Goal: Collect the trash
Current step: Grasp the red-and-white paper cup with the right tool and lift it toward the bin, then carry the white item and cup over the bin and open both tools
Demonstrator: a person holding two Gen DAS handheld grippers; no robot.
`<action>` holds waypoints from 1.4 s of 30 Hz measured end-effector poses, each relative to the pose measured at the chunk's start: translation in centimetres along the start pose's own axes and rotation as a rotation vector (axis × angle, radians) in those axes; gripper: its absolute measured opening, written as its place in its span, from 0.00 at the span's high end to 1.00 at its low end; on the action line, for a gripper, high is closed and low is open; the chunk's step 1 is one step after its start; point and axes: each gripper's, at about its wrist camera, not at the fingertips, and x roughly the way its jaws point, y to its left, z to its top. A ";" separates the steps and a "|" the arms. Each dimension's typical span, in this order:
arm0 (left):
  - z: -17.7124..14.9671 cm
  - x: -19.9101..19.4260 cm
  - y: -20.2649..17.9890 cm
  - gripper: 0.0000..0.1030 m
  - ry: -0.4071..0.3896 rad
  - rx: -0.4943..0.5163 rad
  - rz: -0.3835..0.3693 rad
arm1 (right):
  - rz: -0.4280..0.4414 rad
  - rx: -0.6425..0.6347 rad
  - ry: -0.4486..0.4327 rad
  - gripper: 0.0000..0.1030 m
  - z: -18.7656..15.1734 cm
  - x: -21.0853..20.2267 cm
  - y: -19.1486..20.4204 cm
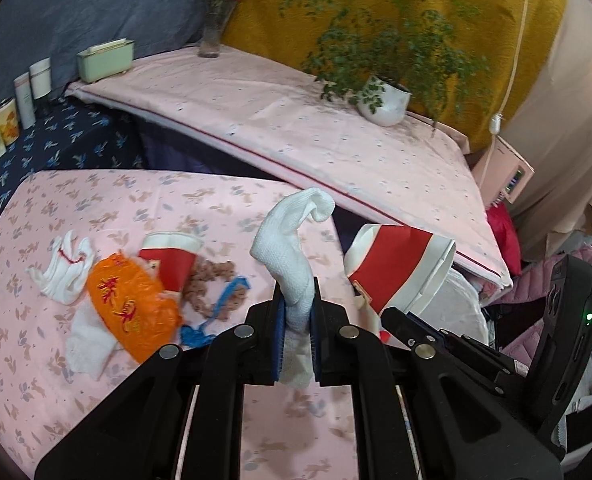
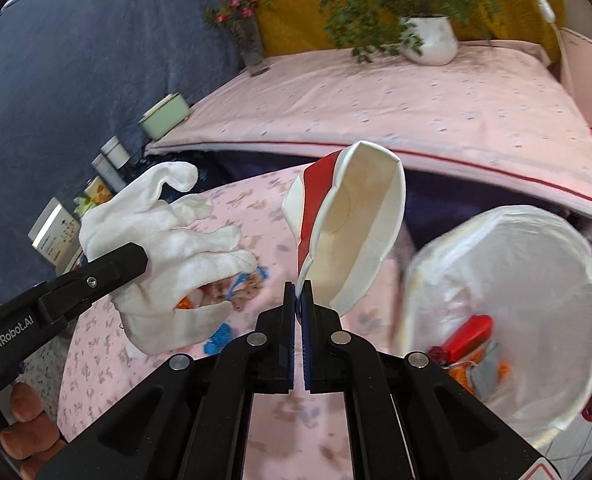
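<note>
Two claws, each carrying one piece of trash lifted clear of the counter. The left claw pinches a white cotton glove at its cuff; the right claw is pressed together on the rim of a crushed red-and-white paper cup, mouth turned toward the camera.

Landmark: the waste bin, lined with a clear bag and already holding a red item and orange scraps. The cup hangs just beside the bin's rim, on the counter side; the glove hangs farther from the bin, over the counter.

Step in hand, as judged: carry and drop. The cup grip takes only a thin edge, so the carry should be smooth and the cup brought fully over the bin's mouth before the pads part. The limp glove should follow, held above the rim so its fingers do not drape over the liner's edge.

View differences. Only the left wrist view shows the pile left on the counter, well away from the bin: a second cup, an orange wrapper, another glove, a white tissue, brown yarn and a blue string. Only the right wrist view shows the bin's interior, the cup's empty inside and the glove's spread fingers. The left view shows the bin merely as a pale sliver below the held cup.
</note>
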 end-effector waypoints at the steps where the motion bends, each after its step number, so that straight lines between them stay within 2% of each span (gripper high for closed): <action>1: 0.0 0.0 -0.6 0.90 0.001 0.010 -0.007 | -0.018 0.007 -0.008 0.96 0.0 -0.5 -0.6; 9: -0.7 0.9 -6.6 0.90 0.023 0.108 -0.067 | -0.136 0.079 -0.070 0.96 -0.6 -4.5 -6.0; 16: -1.5 1.9 -11.0 0.90 0.055 0.178 -0.122 | -0.191 0.143 -0.097 0.96 -1.5 -6.7 -10.3; 28: -2.5 3.9 -15.9 0.89 0.099 0.257 -0.186 | -0.222 0.208 -0.092 0.96 -2.6 -7.1 -13.7; 30: -2.6 4.1 -16.2 0.79 0.104 0.260 -0.184 | -0.224 0.211 -0.091 0.96 -2.7 -7.1 -13.7; 32: -2.7 4.1 -16.0 0.48 0.104 0.246 -0.176 | -0.232 0.218 -0.102 0.92 -2.7 -7.2 -13.8; 34: -2.6 4.0 -15.7 0.44 0.088 0.232 -0.166 | -0.228 0.224 -0.108 0.89 -2.6 -7.3 -13.8; 42: -2.4 4.1 -14.1 0.44 0.092 0.201 -0.132 | -0.216 0.204 -0.102 0.86 -2.3 -6.8 -12.9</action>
